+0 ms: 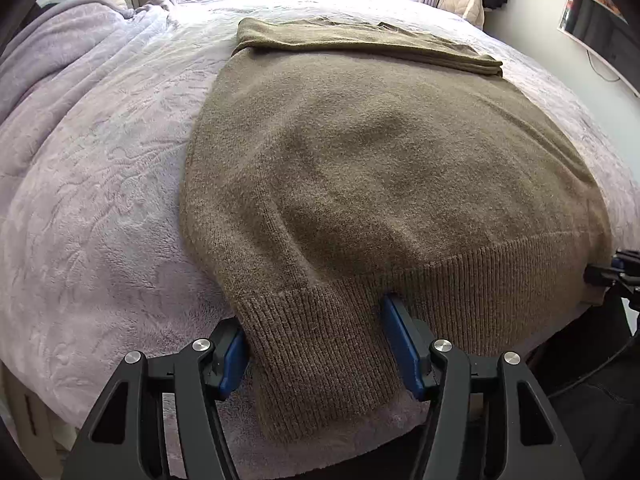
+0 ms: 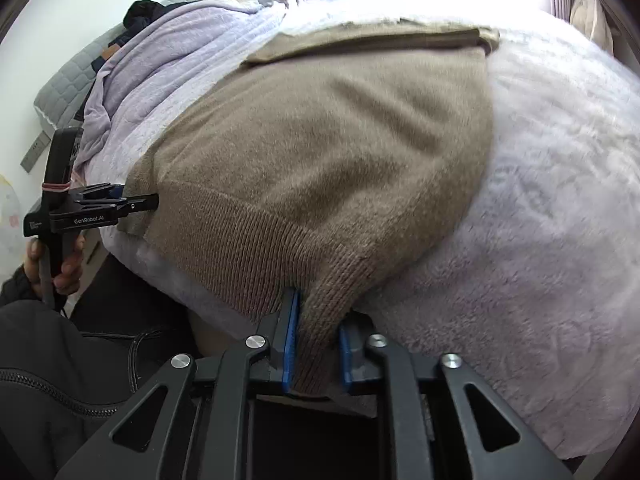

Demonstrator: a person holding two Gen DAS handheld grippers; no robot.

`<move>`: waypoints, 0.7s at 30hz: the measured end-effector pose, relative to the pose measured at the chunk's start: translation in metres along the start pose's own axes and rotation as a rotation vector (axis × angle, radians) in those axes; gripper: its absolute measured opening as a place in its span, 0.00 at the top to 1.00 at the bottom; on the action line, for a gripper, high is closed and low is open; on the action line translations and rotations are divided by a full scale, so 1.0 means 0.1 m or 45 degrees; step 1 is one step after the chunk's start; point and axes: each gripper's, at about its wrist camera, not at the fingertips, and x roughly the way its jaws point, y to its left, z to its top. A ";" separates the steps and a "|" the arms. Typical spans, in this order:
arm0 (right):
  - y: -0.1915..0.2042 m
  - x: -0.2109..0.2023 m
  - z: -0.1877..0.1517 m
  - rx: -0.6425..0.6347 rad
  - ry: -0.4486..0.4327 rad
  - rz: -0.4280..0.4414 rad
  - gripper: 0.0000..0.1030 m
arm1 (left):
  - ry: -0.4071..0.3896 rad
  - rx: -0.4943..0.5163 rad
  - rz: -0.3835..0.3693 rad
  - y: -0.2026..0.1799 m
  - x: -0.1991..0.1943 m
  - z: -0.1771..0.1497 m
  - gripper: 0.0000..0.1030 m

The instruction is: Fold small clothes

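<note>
One legible marking found: "GenRobot.AI" in pale lettering on the black side plate of the left gripper (image 2: 154,202), seen from the right wrist view. A small pale mark at that plate's rear end is too small to read.

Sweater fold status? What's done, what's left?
Done: the brown sweater lies flat on the lavender blanket, with a sleeve already folded across its far end. In hand: the left gripper and right gripper each straddle a corner of the ribbed hem; the left is wide open, the right nearly pinching. Left: the body looks unfolded, so probably carry the hem toward the far end.
</note>
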 end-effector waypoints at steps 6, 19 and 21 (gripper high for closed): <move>0.00 0.00 -0.02 0.009 -0.023 0.014 0.87 | -0.021 0.012 -0.038 0.04 -0.10 -0.07 0.80; -0.03 0.00 -0.03 0.020 0.060 0.044 0.61 | 0.005 -0.087 -0.164 0.28 -0.23 -0.24 0.00; 0.00 0.00 -0.04 0.006 0.063 0.053 0.55 | -0.010 -0.050 -0.108 0.26 -0.29 -0.29 0.00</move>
